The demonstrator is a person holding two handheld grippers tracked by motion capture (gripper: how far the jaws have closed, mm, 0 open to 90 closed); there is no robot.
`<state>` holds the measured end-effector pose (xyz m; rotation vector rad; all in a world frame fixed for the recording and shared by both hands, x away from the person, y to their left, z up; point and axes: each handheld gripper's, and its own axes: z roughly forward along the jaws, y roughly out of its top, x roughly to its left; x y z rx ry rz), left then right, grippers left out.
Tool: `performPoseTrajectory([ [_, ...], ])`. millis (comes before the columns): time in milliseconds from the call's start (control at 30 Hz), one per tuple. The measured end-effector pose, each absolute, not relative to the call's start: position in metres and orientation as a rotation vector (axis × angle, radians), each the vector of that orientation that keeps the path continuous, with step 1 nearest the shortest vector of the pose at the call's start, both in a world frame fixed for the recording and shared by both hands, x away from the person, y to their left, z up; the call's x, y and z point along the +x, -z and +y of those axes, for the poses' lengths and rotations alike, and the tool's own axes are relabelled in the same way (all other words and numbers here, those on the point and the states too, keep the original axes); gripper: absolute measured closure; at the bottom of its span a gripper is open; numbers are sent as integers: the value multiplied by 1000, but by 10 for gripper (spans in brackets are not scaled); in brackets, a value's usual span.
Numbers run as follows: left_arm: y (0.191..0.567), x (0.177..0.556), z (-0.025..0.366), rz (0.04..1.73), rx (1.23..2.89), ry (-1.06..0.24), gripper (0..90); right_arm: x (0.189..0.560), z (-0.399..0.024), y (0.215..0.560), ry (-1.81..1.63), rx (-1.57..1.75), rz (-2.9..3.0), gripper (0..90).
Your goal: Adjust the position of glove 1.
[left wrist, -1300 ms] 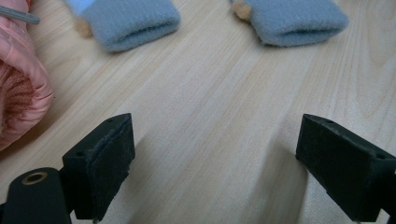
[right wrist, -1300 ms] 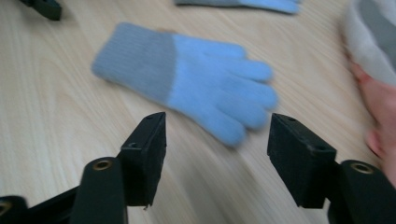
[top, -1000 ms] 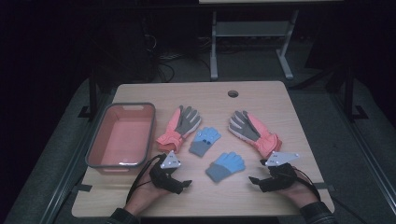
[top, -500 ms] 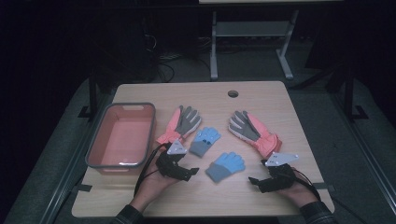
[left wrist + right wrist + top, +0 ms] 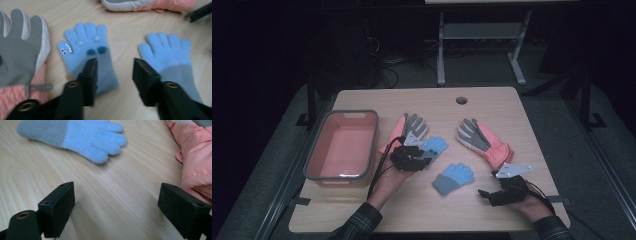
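- Left tongs [image 5: 115, 75], jaws just closing but not yet pinching, straddle cuff of small blue knit glove with face [image 5: 87, 55], mid wooden bench [image 5: 492, 100].
- Right tongs [image 5: 116, 207] spread wide, empty, near bench's front right corner.

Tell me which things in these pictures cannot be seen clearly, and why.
- Left pink glove, high view: the left gripper and hand cover its cuff.
- Blue glove with the face, left gripper view: a finger hides part of its grey cuff.
- Right pink glove, right gripper view: cut off by the top and right edges.
- Pink bin, high view: too dark to see any small content.
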<state>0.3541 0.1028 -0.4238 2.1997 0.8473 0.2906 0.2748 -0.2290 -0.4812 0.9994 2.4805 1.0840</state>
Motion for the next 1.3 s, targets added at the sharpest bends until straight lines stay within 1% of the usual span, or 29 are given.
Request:
performPoseTrajectory([
  [33,424,359,101,844,2209,-304,733,275,-229,481,-1084,1000,2481,138],
  [100,426,366,96,852,2215,-303,834,275,-229,481,-1084,1000,2481,137],
  [167,429,377,90,863,2216,-295,895,275,-229,481,-1084,1000,2481,138],
  [433,445,398,79,874,2245,-285,896,275,-229,481,-1084,1002,2480,138],
  [667,458,401,70,824,2298,-259,895,275,-229,481,-1084,1002,2480,138],
  [900,457,386,64,755,2348,-217,896,275,-229,481,-1083,1003,2481,138],
  [1200,453,363,70,678,2395,-155,895,275,-229,481,-1083,1003,2481,138],
  [1233,452,361,71,678,2393,-165,891,275,-229,481,-1084,1003,2481,138],
  [1300,448,360,75,686,2377,-176,838,275,-229,481,-1083,1003,2481,138],
])
